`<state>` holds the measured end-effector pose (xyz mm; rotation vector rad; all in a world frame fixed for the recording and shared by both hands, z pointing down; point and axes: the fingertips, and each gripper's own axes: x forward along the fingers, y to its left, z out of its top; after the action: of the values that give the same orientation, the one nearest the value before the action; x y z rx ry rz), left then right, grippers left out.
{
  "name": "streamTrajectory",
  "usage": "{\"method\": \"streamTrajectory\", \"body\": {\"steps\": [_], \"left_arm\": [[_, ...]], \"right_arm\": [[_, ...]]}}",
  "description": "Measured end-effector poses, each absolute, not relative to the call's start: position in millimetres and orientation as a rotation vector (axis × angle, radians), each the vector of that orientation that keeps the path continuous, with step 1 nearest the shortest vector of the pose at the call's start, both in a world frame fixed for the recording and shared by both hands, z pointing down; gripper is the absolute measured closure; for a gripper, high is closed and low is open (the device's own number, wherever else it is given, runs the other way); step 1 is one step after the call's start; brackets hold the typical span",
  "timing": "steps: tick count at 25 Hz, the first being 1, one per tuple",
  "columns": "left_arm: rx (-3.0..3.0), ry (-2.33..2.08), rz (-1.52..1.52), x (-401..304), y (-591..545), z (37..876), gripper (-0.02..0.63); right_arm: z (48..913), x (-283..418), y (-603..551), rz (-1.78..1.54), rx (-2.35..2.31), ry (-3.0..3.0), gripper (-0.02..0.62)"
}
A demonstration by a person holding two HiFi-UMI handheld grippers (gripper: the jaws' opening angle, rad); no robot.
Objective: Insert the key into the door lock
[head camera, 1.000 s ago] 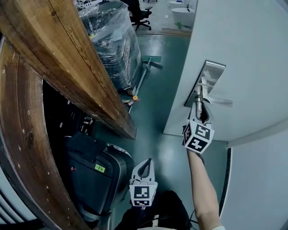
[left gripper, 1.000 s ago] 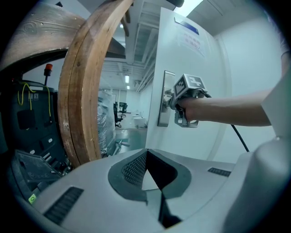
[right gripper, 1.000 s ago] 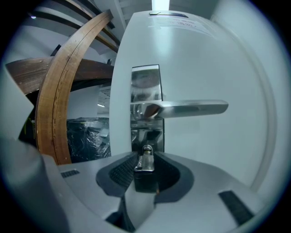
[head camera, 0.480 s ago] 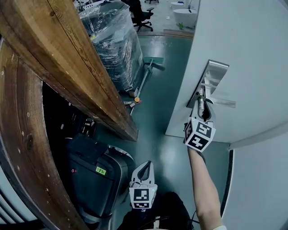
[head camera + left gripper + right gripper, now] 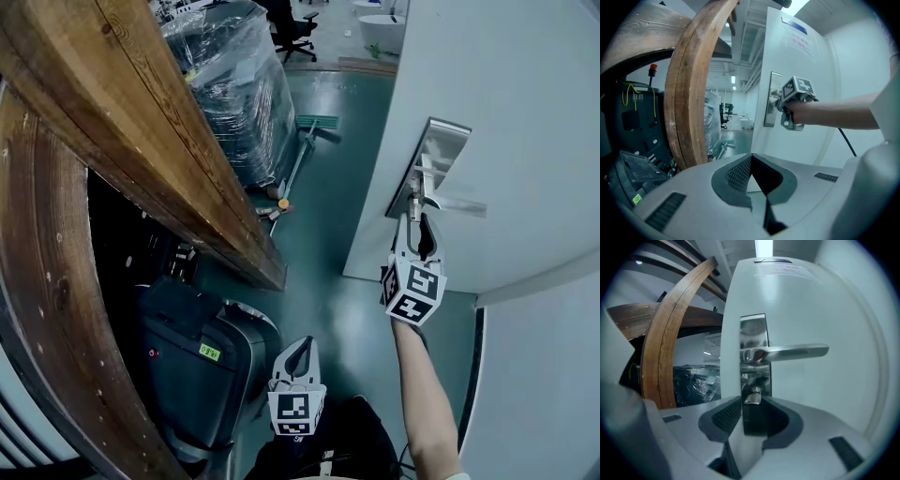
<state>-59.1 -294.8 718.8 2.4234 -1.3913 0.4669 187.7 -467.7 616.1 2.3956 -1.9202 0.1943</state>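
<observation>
The white door [image 5: 506, 112] carries a shiny steel lock plate [image 5: 433, 155] with a lever handle [image 5: 797, 351]. My right gripper [image 5: 415, 221] is raised against the lower part of that plate [image 5: 753, 333]. In the right gripper view it is shut on the key [image 5: 752, 398], whose silver blade touches the plate below the handle. How deep the blade sits is hidden. My left gripper [image 5: 301, 345] hangs low near my body, shut and empty. In the left gripper view its fingertips [image 5: 740, 176] meet, and the right gripper [image 5: 793, 101] shows at the door.
A thick curved wooden beam [image 5: 141, 122] runs along the left. Behind it stand a plastic-wrapped pallet [image 5: 234, 84] and a black machine [image 5: 197, 375]. A green broom [image 5: 305, 141] lies on the teal floor, and an office chair [image 5: 295, 33] stands far back.
The right gripper has stayed at the lock plate with the key, shifting only slightly. The left gripper has not moved.
</observation>
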Motion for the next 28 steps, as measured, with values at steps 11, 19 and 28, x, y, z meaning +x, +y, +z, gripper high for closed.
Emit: {"method": "streamTrajectory", "body": {"steps": [11,19,28], "left_arm": [[2.536,-1.355,0.358,-17,-288,580,0.603],[2.671,-1.309,0.197,29,-253,452,0.603],[2.817,-1.331,0.035,71,-223,356,0.603]], "right_arm": [[555,157,-295,0.319,2.234,-1.994,0.479],[449,151,-211,0.193,2.243,-2.044,0.588],[347,164,-183,0.015,2.274,-2.168,0.589]]}}
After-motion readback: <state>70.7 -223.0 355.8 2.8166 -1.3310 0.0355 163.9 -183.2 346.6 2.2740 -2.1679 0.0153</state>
